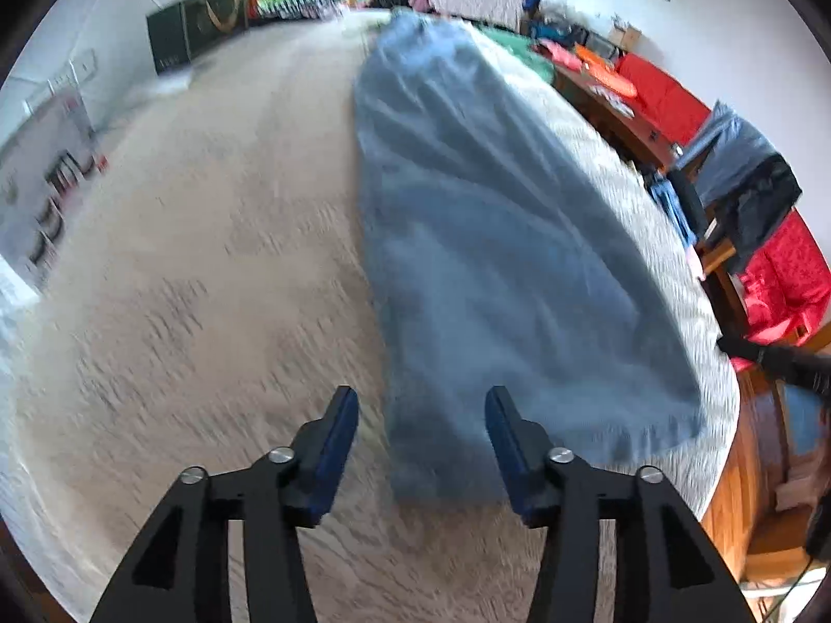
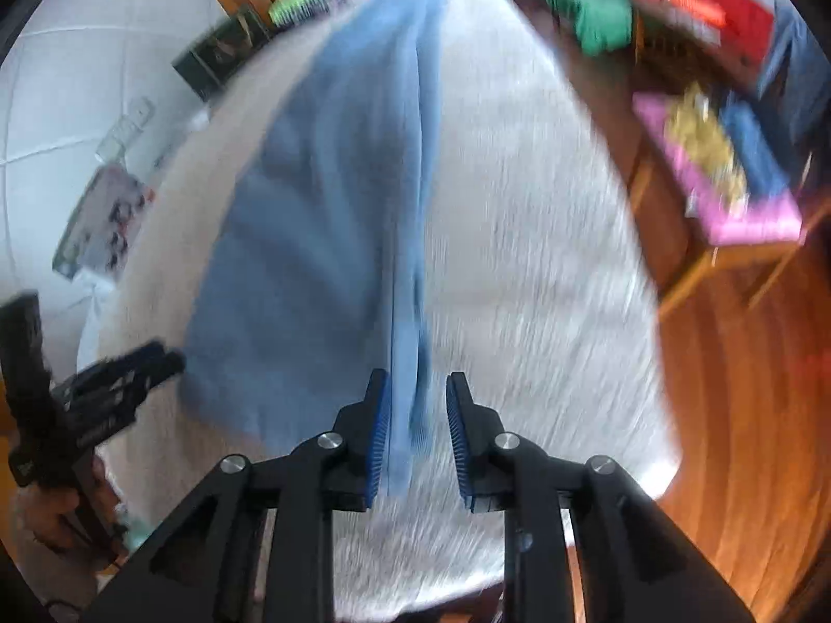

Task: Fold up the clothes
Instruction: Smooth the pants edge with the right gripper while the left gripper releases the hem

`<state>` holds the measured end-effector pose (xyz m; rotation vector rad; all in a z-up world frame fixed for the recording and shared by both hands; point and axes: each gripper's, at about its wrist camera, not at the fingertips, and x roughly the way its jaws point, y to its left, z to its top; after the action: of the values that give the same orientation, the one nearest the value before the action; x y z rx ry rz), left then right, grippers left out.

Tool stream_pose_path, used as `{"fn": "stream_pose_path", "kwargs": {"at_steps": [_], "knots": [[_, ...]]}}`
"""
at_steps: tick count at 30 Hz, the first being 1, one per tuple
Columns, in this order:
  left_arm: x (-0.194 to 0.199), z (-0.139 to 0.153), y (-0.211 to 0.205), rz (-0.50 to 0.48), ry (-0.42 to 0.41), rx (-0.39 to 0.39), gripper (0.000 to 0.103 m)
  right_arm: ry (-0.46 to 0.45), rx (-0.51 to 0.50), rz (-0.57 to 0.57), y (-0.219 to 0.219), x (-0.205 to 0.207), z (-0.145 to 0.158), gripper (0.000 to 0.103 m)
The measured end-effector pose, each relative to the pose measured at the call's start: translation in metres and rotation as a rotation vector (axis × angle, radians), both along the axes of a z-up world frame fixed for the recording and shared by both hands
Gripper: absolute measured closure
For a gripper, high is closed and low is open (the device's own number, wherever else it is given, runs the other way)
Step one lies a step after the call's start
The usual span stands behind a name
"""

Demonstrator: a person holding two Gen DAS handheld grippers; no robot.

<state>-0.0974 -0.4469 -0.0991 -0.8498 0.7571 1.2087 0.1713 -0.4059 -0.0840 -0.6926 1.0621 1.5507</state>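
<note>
**Left wrist view: long blue cloth laid lengthwise on the bed**

Left wrist view shows a pale blue cloth (image 1: 498, 239) stretched out on a bed cover (image 1: 208, 259) of cream, nubbly weave. The long axis of the cloth runs away from the camera, from the near hem between the fingers toward the far end of the bed, and it narrows with distance. Soft folds and ripples run along its length. It lies toward the right half of the bed, near the right edge.

The left gripper (image 1: 421, 446) has its jaws spread wide, with nothing between them; the near hem of the cloth lies below and between the blue-padded black fingers.

In the right wrist view the same cloth (image 2: 311, 207) shows a raised ridge running along its length, straight toward the right gripper (image 2: 418, 431). Its jaws stand apart, with the near end of that ridge lying between the ribbed blue pads; whether either pad touches the fabric cannot be told through the blur.

Beside the bed is a wooden floor (image 2: 737, 415). A wooden stand (image 2: 727, 259) holds a pink cloth (image 2: 748, 218) with yellowish and blue items on it. A green garment (image 2: 592, 10) lies past the far corner of the bed. Both pictures are motion-blurred.
</note>
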Motion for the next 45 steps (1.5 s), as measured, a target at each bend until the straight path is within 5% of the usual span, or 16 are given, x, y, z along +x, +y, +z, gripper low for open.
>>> {"fn": "stream_pose_path", "kwargs": {"at_steps": [8, 17, 18, 20, 23, 27, 29, 33, 40, 41, 43, 45], "knots": [[0.019, -0.020, 0.041, -0.011, 0.040, -0.033, 0.049, 0.079, -0.013, -0.060, 0.139, 0.005, -0.006, 0.081], [0.034, -0.039, 0.035, -0.037, 0.097, -0.015, 0.042, -0.014, -0.083, 0.025, 0.183, -0.031, -0.050, 0.081], [0.033, -0.039, 0.034, -0.035, 0.092, -0.011, 0.042, -0.059, -0.068, 0.043, 0.181, -0.037, -0.049, 0.098], [0.032, -0.039, 0.032, -0.037, 0.089, -0.004, 0.042, -0.089, -0.039, -0.010, 0.169, -0.031, -0.043, 0.099], [0.031, -0.039, 0.031, -0.044, 0.089, 0.002, 0.042, -0.011, -0.070, -0.149, 0.143, -0.001, -0.043, 0.099], [0.026, -0.038, 0.031, -0.032, 0.065, -0.022, 0.040, 0.046, -0.077, -0.147, 0.095, 0.011, -0.040, 0.084], [0.019, -0.035, 0.027, -0.011, 0.041, -0.042, 0.028, 0.075, -0.047, -0.141, 0.063, 0.015, -0.029, 0.077], [0.009, -0.024, 0.006, -0.010, 0.024, -0.014, 0.020, 0.098, -0.055, -0.122, 0.015, 0.015, -0.023, 0.044], [0.018, -0.038, 0.004, -0.020, 0.026, -0.059, 0.019, 0.041, -0.062, -0.073, -0.017, -0.017, -0.040, 0.044], [0.021, -0.039, 0.002, -0.027, 0.054, -0.055, 0.020, 0.009, -0.069, -0.067, -0.016, -0.022, -0.044, 0.048], [0.027, -0.038, -0.006, -0.051, 0.105, -0.047, 0.041, -0.046, -0.063, -0.070, -0.022, -0.028, -0.044, 0.093], [0.024, -0.037, -0.013, -0.058, 0.096, -0.069, 0.047, -0.017, -0.090, -0.079, -0.034, -0.024, -0.042, 0.098]]}}
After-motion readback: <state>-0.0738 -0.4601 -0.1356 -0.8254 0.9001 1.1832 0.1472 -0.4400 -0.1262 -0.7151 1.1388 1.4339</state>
